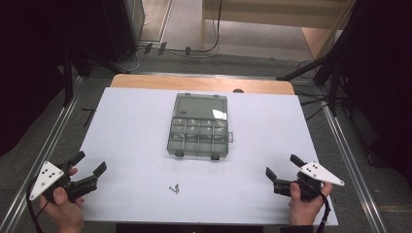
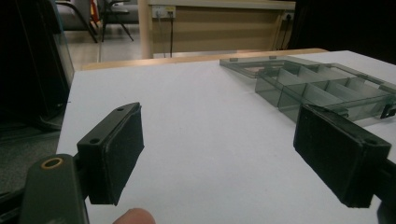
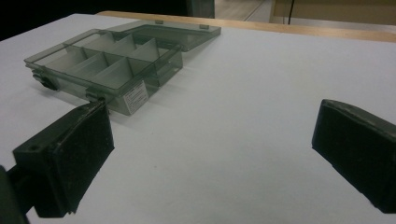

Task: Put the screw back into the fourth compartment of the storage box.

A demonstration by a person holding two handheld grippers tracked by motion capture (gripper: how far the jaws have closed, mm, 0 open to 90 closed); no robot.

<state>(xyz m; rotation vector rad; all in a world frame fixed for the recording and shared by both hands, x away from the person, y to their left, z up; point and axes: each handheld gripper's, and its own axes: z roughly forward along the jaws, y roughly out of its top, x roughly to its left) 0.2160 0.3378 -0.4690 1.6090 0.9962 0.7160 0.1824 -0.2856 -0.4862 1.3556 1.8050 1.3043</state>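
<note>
Likely the small dark metal screws (image 1: 174,188) go first: the right claw (image 1: 282,169), jaws wide and empty, should swing left and descend; the left claw (image 1: 90,165) waits wide too.

We see a smoky, see-through compartment box (image 1: 198,131) lying open and flat at the middle of the white surface (image 1: 126,145), lid folded back on the far side. Nearer us lie two small screws (image 1: 174,188), close together, well apart from the box.
</note>
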